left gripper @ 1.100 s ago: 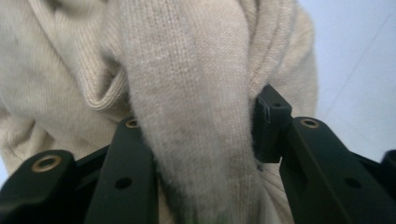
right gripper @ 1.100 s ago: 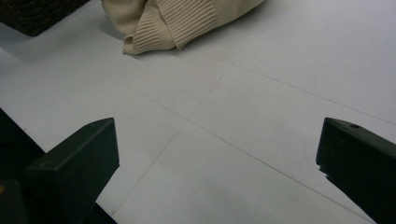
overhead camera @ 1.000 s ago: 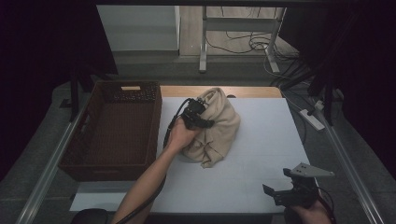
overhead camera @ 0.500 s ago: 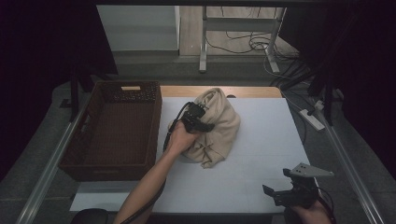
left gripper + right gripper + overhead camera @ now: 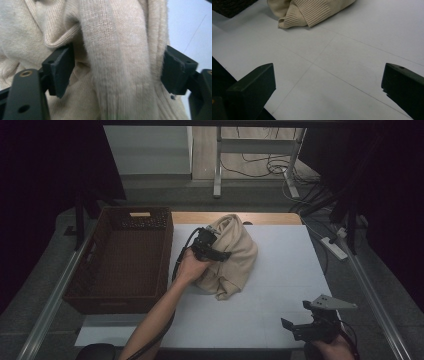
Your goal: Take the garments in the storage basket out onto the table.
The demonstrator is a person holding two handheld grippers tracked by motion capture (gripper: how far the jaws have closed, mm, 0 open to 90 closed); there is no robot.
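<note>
A dim room is seen in the high view, with cables on the floor at the top of the frame and a white-topped table [image 5: 280,285] filling the middle. A dark brown woven basket [image 5: 150,285] is set at the left of the frame, along the table's left edge. A cream knitted sweater [image 5: 235,252] is bunched in a heap at the centre of the frame, just right of the basket. The left hand-held gripper [image 5: 212,251] is pressed into the left side of the heap, held by the left hand [image 5: 189,267], whose forearm comes up from the bottom of the frame. In the left gripper view its jaws are spread wide, with a thick fold of the sweater [image 5: 112,62] lying between them and knit touching both inner faces. The right hand-held gripper [image 5: 312,325] is held at the lower right of the frame, well apart from the sweater. In the right gripper view its jaws are spread wide over bare table [image 5: 337,80], with the sweater's ribbed hem [image 5: 312,11] at the top of the frame.
</note>
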